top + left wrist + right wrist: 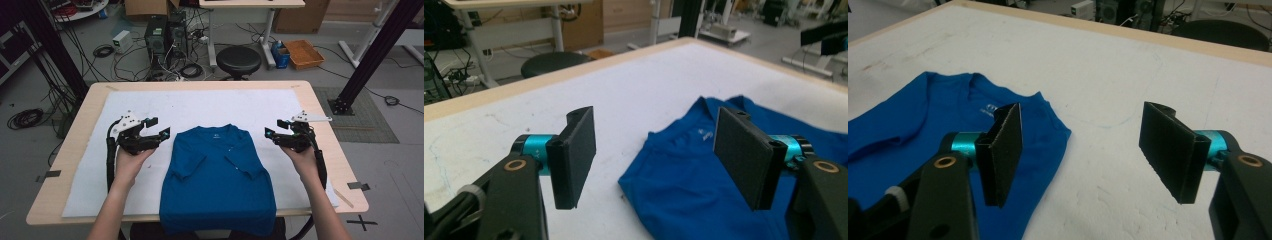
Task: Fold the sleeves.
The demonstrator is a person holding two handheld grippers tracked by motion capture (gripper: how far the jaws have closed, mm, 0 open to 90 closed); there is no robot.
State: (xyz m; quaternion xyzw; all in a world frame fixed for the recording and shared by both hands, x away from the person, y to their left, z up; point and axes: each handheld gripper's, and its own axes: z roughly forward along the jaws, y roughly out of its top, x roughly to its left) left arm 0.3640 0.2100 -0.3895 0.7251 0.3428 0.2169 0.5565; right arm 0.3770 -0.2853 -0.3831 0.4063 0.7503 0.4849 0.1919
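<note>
Blue shirt (217,180) lies flat, front up, on white mat (200,102) in middle of table (80,117); sleeves folded in over chest, collar toward far edge, hem hanging over near edge. Left gripper (159,131) held just left of shirt's shoulder, above mat, jaws spread wide, grasping nothing. Right gripper (276,129) mirrors it just right of other shoulder, jaws likewise spread, nothing between them. Neither touches cloth. Black stool (238,60) beyond table's far side.
</note>
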